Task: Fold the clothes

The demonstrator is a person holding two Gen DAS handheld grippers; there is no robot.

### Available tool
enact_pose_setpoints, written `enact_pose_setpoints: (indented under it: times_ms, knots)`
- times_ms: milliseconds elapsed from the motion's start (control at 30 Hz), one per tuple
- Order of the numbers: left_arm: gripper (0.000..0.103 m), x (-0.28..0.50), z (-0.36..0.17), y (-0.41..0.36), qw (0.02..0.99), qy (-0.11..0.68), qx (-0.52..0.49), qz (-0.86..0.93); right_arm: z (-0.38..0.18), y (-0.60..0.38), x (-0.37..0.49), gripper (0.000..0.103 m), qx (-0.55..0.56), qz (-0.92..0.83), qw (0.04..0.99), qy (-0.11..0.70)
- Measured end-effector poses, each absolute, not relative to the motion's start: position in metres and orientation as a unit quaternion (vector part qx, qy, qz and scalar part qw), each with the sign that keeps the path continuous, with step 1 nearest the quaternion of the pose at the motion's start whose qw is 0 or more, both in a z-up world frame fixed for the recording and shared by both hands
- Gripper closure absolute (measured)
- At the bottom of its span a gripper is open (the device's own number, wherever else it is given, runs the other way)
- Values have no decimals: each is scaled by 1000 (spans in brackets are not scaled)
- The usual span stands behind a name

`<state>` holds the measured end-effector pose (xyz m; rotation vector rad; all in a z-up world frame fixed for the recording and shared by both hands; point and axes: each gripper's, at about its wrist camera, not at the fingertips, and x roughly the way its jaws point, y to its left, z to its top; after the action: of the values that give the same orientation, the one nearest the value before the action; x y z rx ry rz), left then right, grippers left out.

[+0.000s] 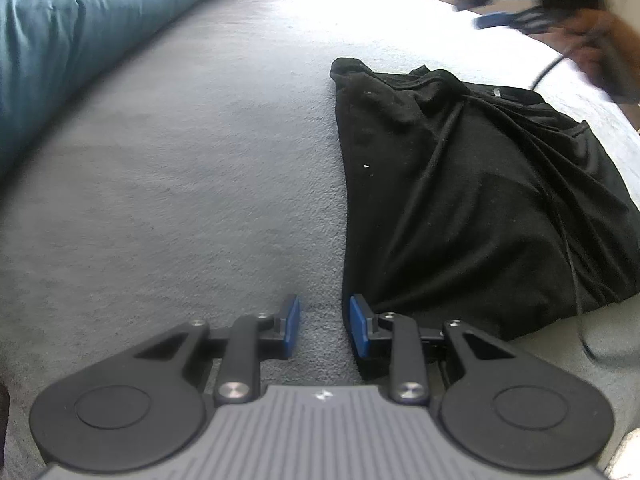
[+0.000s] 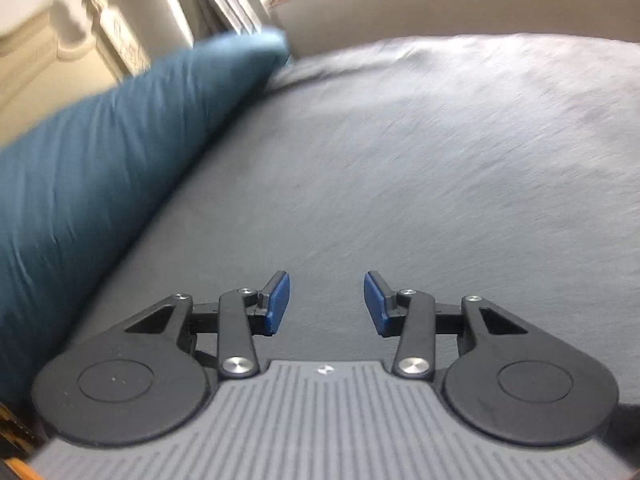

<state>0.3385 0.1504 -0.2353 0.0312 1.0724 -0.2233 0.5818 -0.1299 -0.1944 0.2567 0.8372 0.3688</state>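
Mid-fold, between grasps. Black garment (image 1: 472,200) lies partly folded and bunched on the grey bedspread (image 1: 180,200), right of centre in the left wrist view, creases running diagonally, one corner poking up at the far left end.

Left gripper (image 1: 324,322) is parted a little, nothing between the pads, bedspread visible through the gap. Its right pad sits at the garment's near corner edge; can't tell if it touches the cloth. Right gripper (image 2: 326,304) is open wider and empty, aimed across bare bedspread toward the teal pillow (image 2: 120,160). Garment isn't in its view at all. In the left view it shows blurred at the top right, up off the bed, held in a person's hand (image 1: 600,40).

My read: next move is a re-grasp. Left needs to shift onto the near corner and close. Right has to swing back to the far edge or opposite corner first. Cloth is thin and limp, so expect it to slip or drag layers.

Room: bed, grey headboard or wall panel behind, bright window light, pale carved furniture at the left in the right wrist view.
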Motion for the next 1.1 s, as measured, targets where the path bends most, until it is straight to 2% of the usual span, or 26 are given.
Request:
enact_pose_setpoints:
  times_ms: [133, 200, 267, 333, 400, 600, 767, 867, 1100]
  knots:
    - [73, 339, -238, 149, 853, 512, 18, -102, -166, -164, 544, 62, -6, 240, 876, 418]
    - [73, 338, -239, 148, 853, 511, 24, -103, -163, -165, 521, 63, -105, 279, 851, 432]
    - [72, 339, -239, 146, 853, 512, 31, -100, -172, -166, 499, 64, -158, 305, 828, 444]
    - [72, 340, -239, 143, 853, 512, 37, -97, -183, -168, 482, 67, -196, 325, 807, 453]
    - [72, 341, -239, 141, 852, 513, 42, -94, -198, -164, 477, 74, -217, 324, 803, 451]
    - [70, 341, -238, 139, 852, 514, 53, -87, -209, -153, 469, 85, -234, 349, 798, 432]
    - [71, 342, -239, 136, 852, 514, 62, -77, -216, -145, 473, 89, -220, 364, 794, 434]
    - [71, 341, -239, 135, 852, 514, 66, -76, -219, -143, 478, 101, -205, 367, 795, 439]
    - [70, 342, -240, 133, 851, 514, 73, -77, -194, -192, 493, 103, -71, 323, 837, 436]
